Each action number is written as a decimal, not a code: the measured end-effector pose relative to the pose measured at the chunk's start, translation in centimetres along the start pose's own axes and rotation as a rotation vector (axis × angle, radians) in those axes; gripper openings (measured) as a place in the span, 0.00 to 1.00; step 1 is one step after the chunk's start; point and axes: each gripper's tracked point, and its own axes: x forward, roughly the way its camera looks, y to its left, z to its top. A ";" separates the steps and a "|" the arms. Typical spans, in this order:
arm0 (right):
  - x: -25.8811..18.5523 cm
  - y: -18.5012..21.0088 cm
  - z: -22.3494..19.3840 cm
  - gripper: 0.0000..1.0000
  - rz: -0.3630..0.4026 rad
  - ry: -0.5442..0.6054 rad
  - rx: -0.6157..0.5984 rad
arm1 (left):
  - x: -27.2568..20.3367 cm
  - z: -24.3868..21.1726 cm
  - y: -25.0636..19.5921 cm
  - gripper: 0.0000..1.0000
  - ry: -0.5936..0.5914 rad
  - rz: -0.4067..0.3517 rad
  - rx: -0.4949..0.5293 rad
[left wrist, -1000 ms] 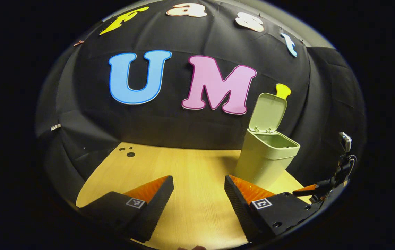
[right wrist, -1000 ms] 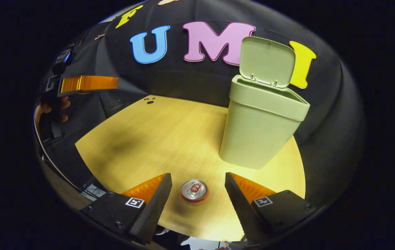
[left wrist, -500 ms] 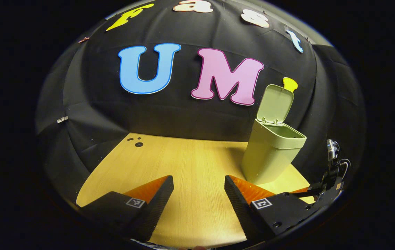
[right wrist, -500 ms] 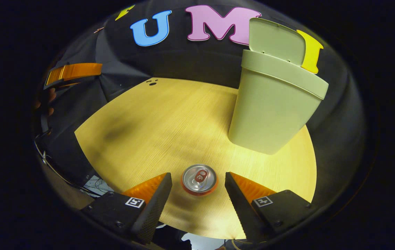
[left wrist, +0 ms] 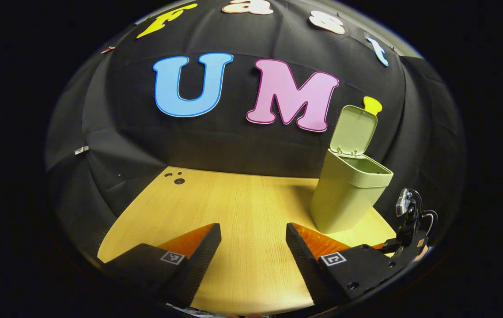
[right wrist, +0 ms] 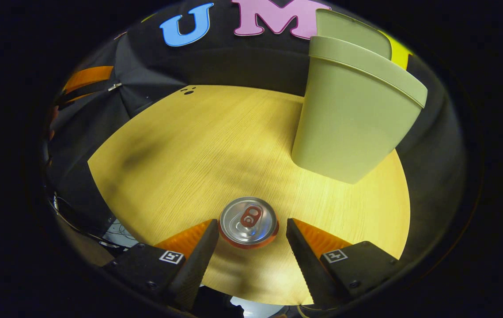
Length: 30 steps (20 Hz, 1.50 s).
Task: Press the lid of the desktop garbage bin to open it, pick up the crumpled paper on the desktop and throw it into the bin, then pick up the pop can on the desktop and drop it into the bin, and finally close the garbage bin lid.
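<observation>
A red pop can (right wrist: pixel 248 222) stands upright on the wooden desktop (right wrist: pixel 216 150), seen from above with its silver top. My right gripper (right wrist: pixel 251 240) is open right over it, one finger on each side of the can, not pressing it. The pale green garbage bin (right wrist: pixel 353 115) stands behind and to the right, its lid (left wrist: pixel 353 130) raised upright. In the left gripper view, the bin (left wrist: pixel 348 194) sits at the right of the desktop and my left gripper (left wrist: pixel 253 245) hangs open with nothing between its fingers. The right gripper (left wrist: pixel 406 225) shows at that view's far right edge.
Small dark holes (left wrist: pixel 176 179) mark the desktop's far left corner. The black cloth wall closes the back and sides. In the right gripper view, the left gripper (right wrist: pixel 85 79) shows at the left edge, with cables (right wrist: pixel 114 232) below the table's front edge.
My right gripper has come down and forward over the can, which now looks bigger and sits between the fingers. The left gripper has shifted slightly; the bin stays open.
</observation>
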 end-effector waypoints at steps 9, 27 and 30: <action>-1.5 0.1 0.8 0.83 0.017 -0.024 -0.010 | 0.0 -0.2 0.2 0.96 0.008 0.003 -0.001; -13.7 1.5 18.1 0.82 0.198 -0.328 -0.077 | 2.6 -1.5 -0.2 0.95 0.041 0.046 0.049; -14.8 0.8 21.6 0.82 0.216 -0.384 -0.055 | 3.1 -2.2 -0.1 0.95 0.057 0.066 0.019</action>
